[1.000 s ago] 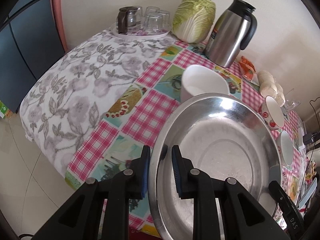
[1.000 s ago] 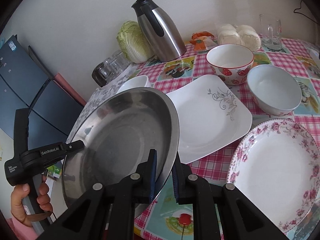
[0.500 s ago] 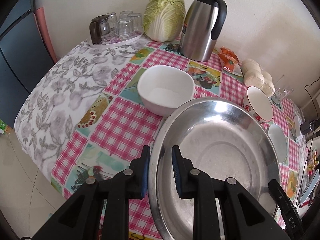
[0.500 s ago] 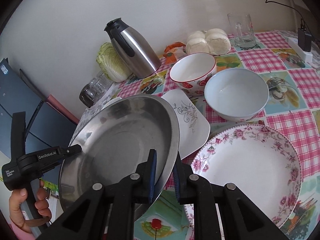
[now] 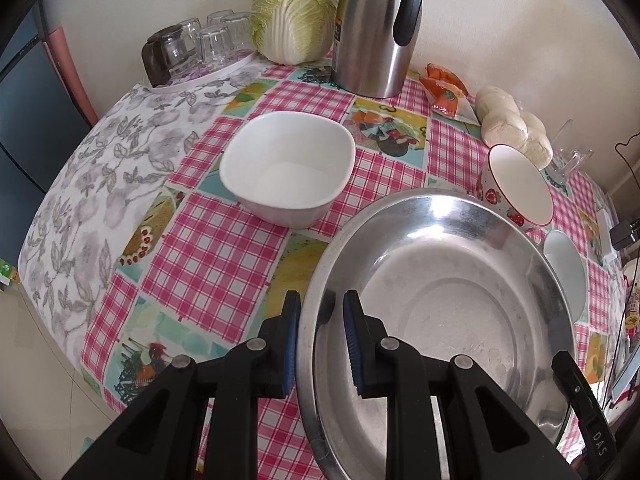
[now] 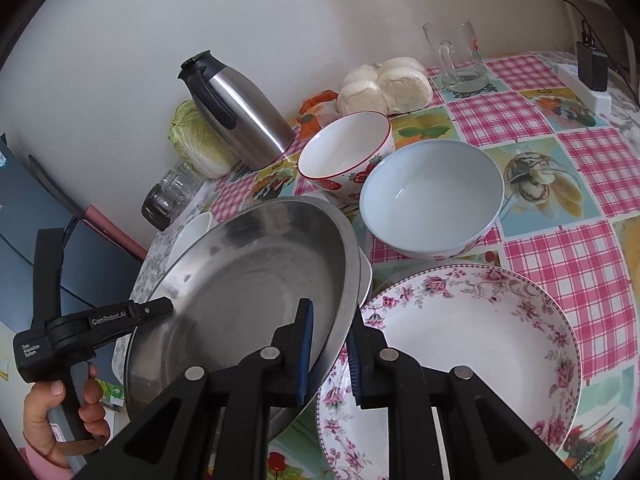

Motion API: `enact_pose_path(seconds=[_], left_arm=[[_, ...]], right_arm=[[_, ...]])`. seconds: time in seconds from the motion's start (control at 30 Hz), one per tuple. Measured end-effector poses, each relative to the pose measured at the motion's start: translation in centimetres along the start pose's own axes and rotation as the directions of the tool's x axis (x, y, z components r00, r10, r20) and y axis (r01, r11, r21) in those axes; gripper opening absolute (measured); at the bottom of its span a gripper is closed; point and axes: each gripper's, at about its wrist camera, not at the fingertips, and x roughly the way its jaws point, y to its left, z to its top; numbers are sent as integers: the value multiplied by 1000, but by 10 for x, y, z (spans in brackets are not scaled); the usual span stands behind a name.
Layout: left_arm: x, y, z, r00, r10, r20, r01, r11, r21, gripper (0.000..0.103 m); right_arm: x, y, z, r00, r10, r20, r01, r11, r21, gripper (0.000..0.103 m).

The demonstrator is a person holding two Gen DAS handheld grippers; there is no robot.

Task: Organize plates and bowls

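A large steel pan (image 5: 440, 300) hangs tilted over the checked table, held from both sides. My left gripper (image 5: 320, 320) is shut on its near rim, and my right gripper (image 6: 330, 320) is shut on the opposite rim of the pan (image 6: 248, 280). A white square bowl (image 5: 288, 168) sits beyond the pan. A strawberry bowl (image 6: 344, 152) and a pale blue bowl (image 6: 432, 196) stand side by side. A floral plate (image 6: 472, 344) lies by the right gripper. A sliver of a white plate (image 6: 365, 276) shows under the pan.
At the back stand a steel thermos (image 5: 376, 28), a cabbage (image 5: 292, 12), a tray of upturned glasses (image 5: 200, 48), buns (image 6: 384, 84) and a glass mug (image 6: 456, 56). A power strip (image 6: 588, 88) lies at the far right. The table edge (image 5: 80, 340) drops off at the left.
Both grippers have carried the steel pan sideways along the table, towards the bowls. The pan now covers nearly all of the white square plate, and the white square bowl has come into full view.
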Motion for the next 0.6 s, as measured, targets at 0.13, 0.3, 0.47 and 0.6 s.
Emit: enact_pose_path(seconds=[0.13,0.3,0.47,0.6], left_arm=[[8,-4,5,1000,-10,0,10,1000,10,23],[19,-9,12,1000,-16,3,16,1000,25,23],[28,-10,18,1000,-30,-9,30,999,16,23],[33,-13,22,1000,-23,-9,23,999,24,23]], right_arm=[[3,-2,4,1000,-6,14,6,1000,1,18],[6,-4,7,999,-14,33,14,1000,2,19],[13,-8,10,999,-29,39,29,1000,1,19],[22,-10,12,999,-38,24,38,999,7,19]])
